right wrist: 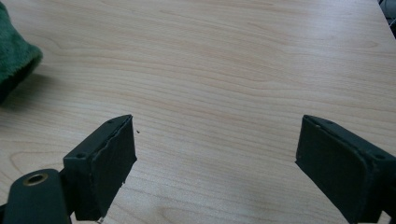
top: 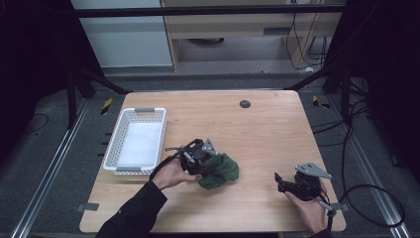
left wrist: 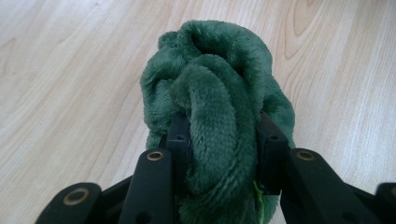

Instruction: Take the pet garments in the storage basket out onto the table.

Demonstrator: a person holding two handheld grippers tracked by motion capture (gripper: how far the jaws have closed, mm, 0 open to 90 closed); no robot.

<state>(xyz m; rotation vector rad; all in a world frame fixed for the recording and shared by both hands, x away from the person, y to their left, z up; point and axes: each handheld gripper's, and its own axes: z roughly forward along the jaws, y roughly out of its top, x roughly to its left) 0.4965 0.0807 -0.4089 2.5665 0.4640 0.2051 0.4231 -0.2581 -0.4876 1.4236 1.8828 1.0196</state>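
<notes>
A crumpled dark green plush cloth [top: 219, 170] lies on the wooden table a little in front of its middle. My left gripper [top: 200, 156] is shut on the cloth, and in the left gripper view a thick fold of the cloth [left wrist: 217, 116] is squeezed between the two black jaws. The cloth's edge [right wrist: 11, 60] also shows at the far left of the right gripper view. My right gripper [top: 285, 182] rests low near the table's front right, apart from the cloth. Its jaws stand wide open over bare wood with nothing between them, as the right gripper [right wrist: 215, 154] view shows.
A white slotted basket [top: 113, 144] sits at the table's left side, lined white and holding nothing. A small dark round cap [top: 244, 103] is set in the table near its far edge. Cables trail on the floor to the right.
</notes>
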